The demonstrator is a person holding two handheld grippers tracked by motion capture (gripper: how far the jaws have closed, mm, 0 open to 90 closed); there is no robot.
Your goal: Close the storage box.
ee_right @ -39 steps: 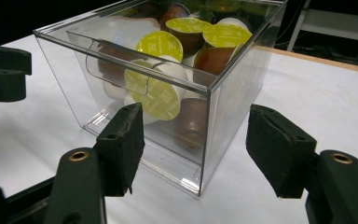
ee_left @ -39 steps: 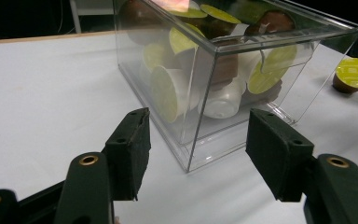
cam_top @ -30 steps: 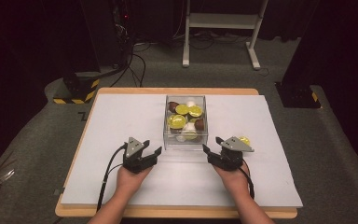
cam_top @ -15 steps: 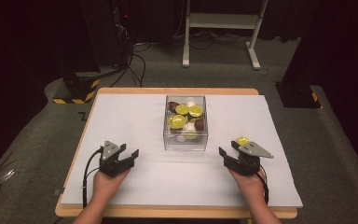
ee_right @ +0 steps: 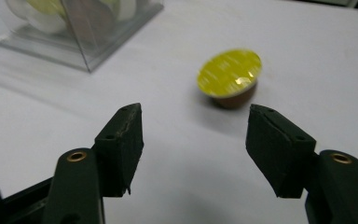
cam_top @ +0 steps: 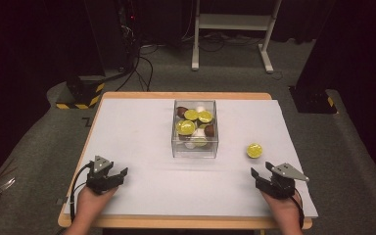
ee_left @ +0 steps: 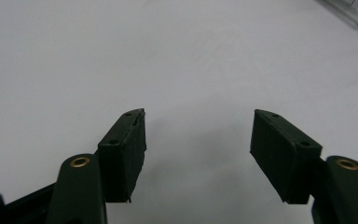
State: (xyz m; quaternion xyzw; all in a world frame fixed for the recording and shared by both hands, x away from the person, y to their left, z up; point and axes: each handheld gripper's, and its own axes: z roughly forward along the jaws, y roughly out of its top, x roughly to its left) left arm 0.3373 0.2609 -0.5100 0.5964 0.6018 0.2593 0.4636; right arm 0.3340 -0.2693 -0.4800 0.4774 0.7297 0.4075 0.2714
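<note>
Wooden table [cam_top: 142,95] topped by a white sheet [cam_top: 137,132]. Clear box [cam_top: 195,147] of capsules sits mid-sheet, nearer the far edge. One yellow-lidded capsule [cam_top: 254,150] stands alone on the sheet, right of the box, apart from it.

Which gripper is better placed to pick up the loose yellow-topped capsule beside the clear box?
Right. The right gripper sits just below the capsule, which lies ahead of its open, empty jaws in its own view. The left gripper, open too, is across the table, beyond the clear box.
</note>
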